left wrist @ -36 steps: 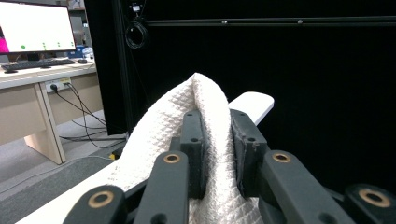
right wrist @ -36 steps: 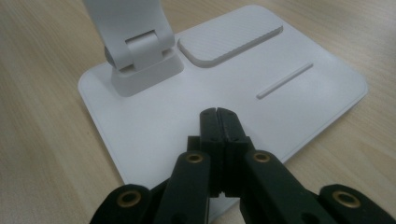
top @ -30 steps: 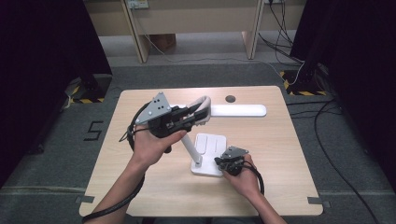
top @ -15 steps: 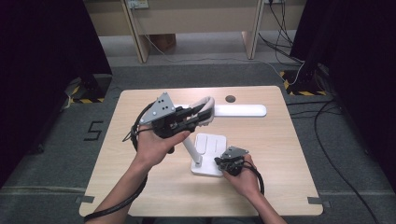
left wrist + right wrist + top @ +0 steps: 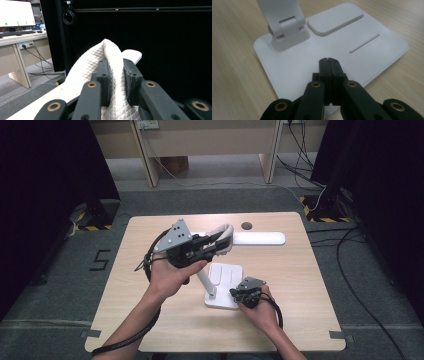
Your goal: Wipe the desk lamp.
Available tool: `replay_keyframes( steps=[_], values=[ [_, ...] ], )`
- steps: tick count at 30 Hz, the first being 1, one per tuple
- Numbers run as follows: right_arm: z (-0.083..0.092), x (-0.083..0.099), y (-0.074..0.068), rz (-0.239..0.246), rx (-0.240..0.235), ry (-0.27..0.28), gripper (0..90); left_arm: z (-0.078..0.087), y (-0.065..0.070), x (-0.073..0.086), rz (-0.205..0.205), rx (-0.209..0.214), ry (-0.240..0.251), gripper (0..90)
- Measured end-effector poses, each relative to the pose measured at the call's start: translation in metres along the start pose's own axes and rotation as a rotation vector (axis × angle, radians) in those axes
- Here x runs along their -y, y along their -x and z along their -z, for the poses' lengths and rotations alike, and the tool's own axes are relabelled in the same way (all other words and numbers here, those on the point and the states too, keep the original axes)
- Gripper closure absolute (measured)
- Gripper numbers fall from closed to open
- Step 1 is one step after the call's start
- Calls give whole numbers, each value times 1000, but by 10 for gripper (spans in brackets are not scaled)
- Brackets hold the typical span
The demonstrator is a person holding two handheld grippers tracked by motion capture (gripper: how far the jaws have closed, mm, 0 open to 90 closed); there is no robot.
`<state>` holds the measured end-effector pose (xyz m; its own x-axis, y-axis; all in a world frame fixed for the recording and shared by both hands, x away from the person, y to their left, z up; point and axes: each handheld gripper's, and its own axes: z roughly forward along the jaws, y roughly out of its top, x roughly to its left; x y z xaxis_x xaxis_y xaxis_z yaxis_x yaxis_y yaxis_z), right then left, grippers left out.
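A white desk lamp stands mid-table: flat base, slanted stem and long head lying level toward the right. My left gripper is held above the table at the stem's top end, shut on a white quilted cloth. In the left gripper view the cloth is pinched in my left gripper, with the lamp head just beyond it. My right gripper is shut, nothing in it, its tips resting on the base near its front edge, by the stem's hinge.
A dark round cable hole sits in the tabletop behind the lamp head. Cables run over the grey floor at the right. A lit monitor on a far desk appears in the left gripper view.
My left gripper has slid the cloth a little to the right, toward the lamp head. The right gripper has stayed on the base.
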<state>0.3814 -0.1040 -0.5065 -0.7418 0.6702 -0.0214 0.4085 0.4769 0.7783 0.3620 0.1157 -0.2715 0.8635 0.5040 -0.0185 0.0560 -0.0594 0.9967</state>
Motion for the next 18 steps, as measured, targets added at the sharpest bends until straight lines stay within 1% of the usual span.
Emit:
replay_keyframes(
  steps=[18],
  values=[
    [0,0,0,-2,-4,0,900,-8,4,-2,-3,11,-10,768]
  ],
)
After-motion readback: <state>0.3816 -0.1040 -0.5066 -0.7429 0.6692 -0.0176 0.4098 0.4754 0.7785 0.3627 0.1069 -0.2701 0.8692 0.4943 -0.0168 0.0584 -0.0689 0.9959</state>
